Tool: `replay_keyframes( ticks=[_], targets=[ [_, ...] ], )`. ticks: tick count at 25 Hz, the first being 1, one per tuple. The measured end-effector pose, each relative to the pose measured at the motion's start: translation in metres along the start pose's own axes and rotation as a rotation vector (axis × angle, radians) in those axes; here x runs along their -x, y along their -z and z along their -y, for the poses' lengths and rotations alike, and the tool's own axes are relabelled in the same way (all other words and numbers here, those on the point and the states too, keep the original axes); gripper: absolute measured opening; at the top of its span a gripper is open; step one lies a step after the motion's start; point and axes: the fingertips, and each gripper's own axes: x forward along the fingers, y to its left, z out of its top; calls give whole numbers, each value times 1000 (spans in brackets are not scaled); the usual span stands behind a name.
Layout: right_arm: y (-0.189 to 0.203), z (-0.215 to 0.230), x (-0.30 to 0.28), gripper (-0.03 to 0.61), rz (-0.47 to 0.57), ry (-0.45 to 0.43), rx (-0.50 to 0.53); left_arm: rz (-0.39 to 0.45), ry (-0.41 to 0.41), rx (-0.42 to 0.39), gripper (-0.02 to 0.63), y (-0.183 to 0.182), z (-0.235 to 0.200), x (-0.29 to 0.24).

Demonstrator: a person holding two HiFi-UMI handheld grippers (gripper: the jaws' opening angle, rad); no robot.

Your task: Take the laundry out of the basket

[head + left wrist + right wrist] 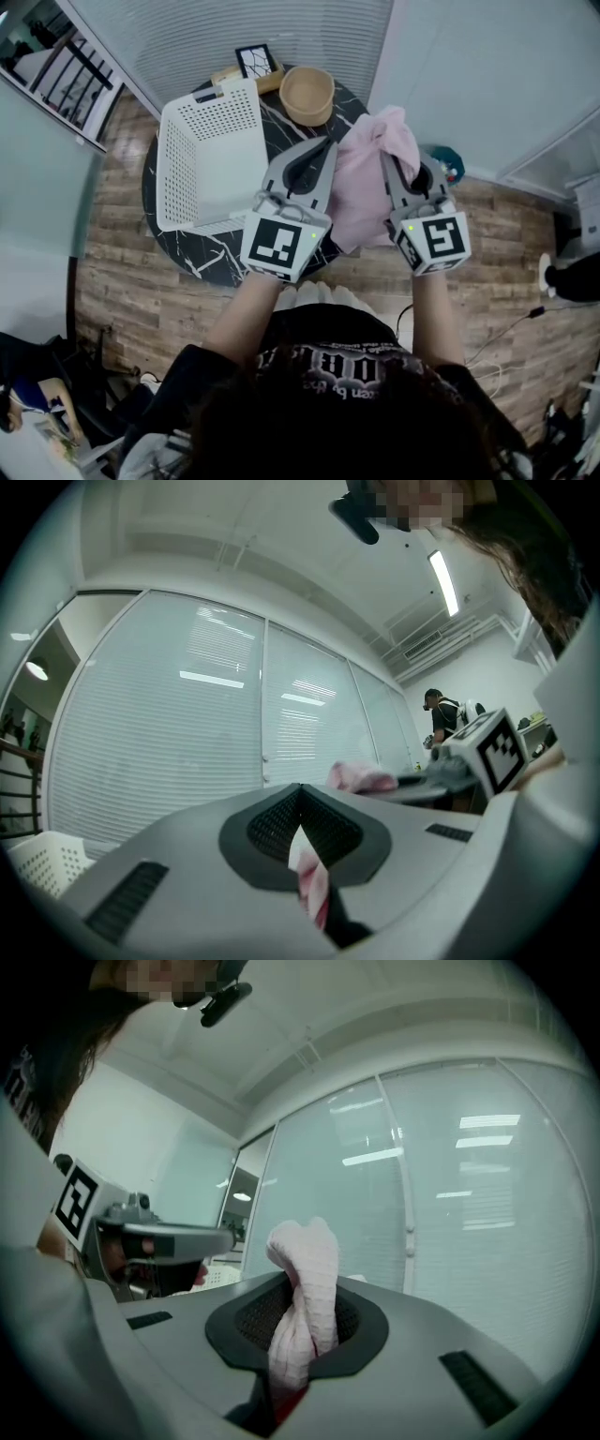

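pink cloth (361,183) outside white basket (211,159), just right of it; left gripper (326,146) and right gripper (386,161) both clamped on it. wooden bowl (307,95) behind.

A round black marble table (211,258) stands on a wood-plank floor (112,272). On its left half lies a white perforated basket (208,155), reaching the table's left edge. Near the far edge sits a wooden bowl (307,94). Just left of the bowl a wooden block (232,77) carries a patterned tile (256,61). A pink cloth (361,183) covers the table's right part; whether it touches the top is unclear.
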Motion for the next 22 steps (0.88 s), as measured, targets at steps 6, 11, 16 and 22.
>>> replay_keyframes(
  ticks=[6,11,16,22],
  targets=[
    [68,-32,-19,49,-108,-73,-79,-4,-23,-17,0,10,-8,5],
    [46,-36,-17,49,-69,-95,-60,-36,-50,1,0,20,-15,10],
    [35,-40,-22,49,-36,-112,-67,-37,-72,14,0,19,-20,10],
    [16,-33,-23,49,1,-109,-55,-37,-72,10,0,19,-16,6]
  ],
)
